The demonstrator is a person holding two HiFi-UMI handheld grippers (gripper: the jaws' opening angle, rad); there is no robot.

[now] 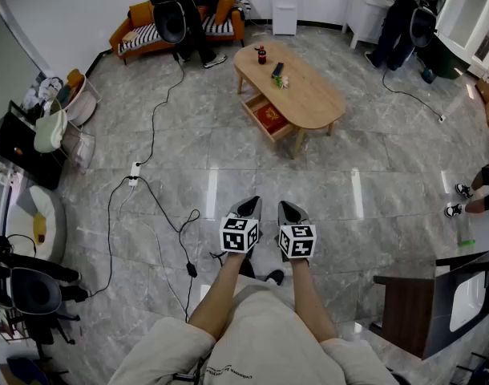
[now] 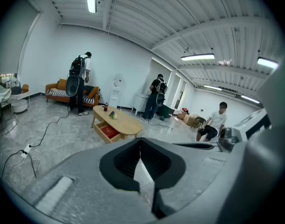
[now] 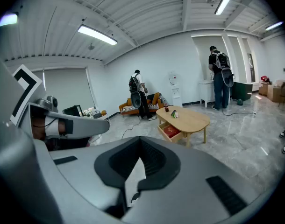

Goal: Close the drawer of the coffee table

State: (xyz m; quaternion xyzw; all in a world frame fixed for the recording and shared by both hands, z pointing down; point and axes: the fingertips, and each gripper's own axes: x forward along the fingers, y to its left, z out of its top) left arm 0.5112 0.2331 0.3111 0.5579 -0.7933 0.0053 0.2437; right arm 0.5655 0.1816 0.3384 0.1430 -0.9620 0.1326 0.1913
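Both grippers, left [image 1: 248,212] and right [image 1: 290,215], have jaws pressed together, empty, held side by side. Drawer [image 1: 269,119] stands pulled out of table [image 1: 313,96], well ahead of the grippers.

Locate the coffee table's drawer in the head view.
The drawer stands pulled out from the left long side of the coffee table, in the upper centre of the head view, with a red item lying inside it.
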